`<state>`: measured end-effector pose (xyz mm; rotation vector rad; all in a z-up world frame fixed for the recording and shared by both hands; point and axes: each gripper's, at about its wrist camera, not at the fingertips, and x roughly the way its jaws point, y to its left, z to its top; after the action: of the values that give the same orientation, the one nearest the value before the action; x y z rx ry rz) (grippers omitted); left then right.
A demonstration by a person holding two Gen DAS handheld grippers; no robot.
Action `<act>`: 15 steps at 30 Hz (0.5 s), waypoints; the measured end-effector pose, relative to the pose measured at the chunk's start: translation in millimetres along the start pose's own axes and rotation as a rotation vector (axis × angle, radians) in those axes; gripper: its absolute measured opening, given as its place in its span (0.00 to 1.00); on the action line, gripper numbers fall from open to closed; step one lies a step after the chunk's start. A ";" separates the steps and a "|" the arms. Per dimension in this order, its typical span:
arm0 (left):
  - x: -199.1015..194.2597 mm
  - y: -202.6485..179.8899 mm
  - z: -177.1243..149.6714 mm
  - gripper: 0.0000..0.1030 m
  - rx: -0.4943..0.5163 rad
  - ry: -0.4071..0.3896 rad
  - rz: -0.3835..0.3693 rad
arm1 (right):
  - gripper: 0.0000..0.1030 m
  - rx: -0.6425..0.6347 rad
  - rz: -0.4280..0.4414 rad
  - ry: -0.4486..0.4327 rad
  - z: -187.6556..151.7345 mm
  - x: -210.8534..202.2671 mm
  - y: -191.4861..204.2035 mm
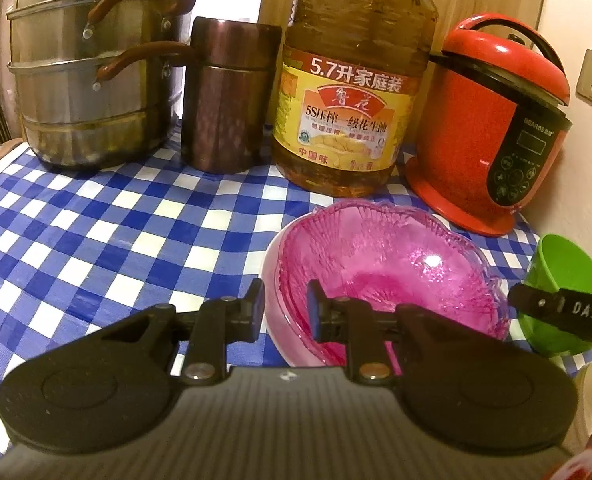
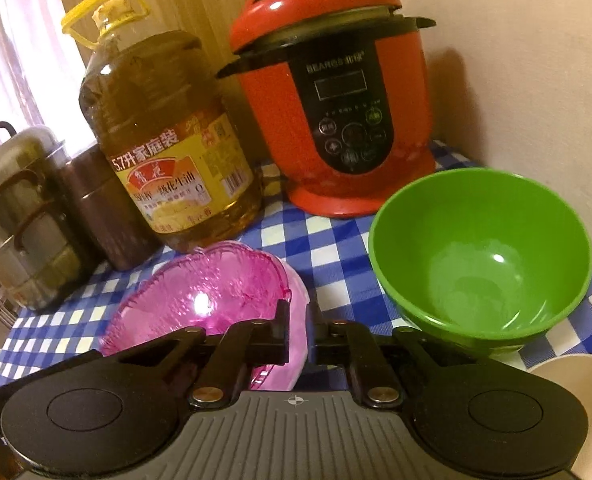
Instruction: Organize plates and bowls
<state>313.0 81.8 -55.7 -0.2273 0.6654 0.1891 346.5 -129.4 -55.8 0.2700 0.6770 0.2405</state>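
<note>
Stacking looks half done: left gripper (image 1: 286, 308) pinches the pink bowl (image 1: 387, 272) over a pale plate (image 1: 274, 300); right gripper (image 2: 300, 330) is closed and empty; green bowl (image 2: 479, 248) waits on the counter (image 1: 116, 220).

the bench (image 1: 96, 216) wears a blue and white checked cloth. along its back stand a steel steamer pot (image 1: 92, 76), a copper-brown canister (image 1: 228, 96), a big bottle of cooking oil (image 1: 351, 92) and a red electric cooker (image 1: 491, 136). nearer the front sit a pale pink plate (image 1: 280, 320) bearing a pink glass bowl (image 1: 391, 268), and a green bowl (image 2: 479, 252) near it.
</note>
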 end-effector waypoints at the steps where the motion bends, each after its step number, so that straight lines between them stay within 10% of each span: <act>1: 0.2 -0.2 0.0 0.19 0.001 0.001 -0.001 | 0.09 0.002 0.000 0.009 -0.4 1.8 -0.5; 15: -4.9 -2.1 -1.1 0.21 -0.013 0.008 -0.021 | 0.10 0.000 0.008 -0.007 -0.8 -9.5 3.9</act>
<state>309.0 79.0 -53.2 -0.2476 0.6692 0.1725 338.3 -128.5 -49.6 0.2734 0.6690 0.2469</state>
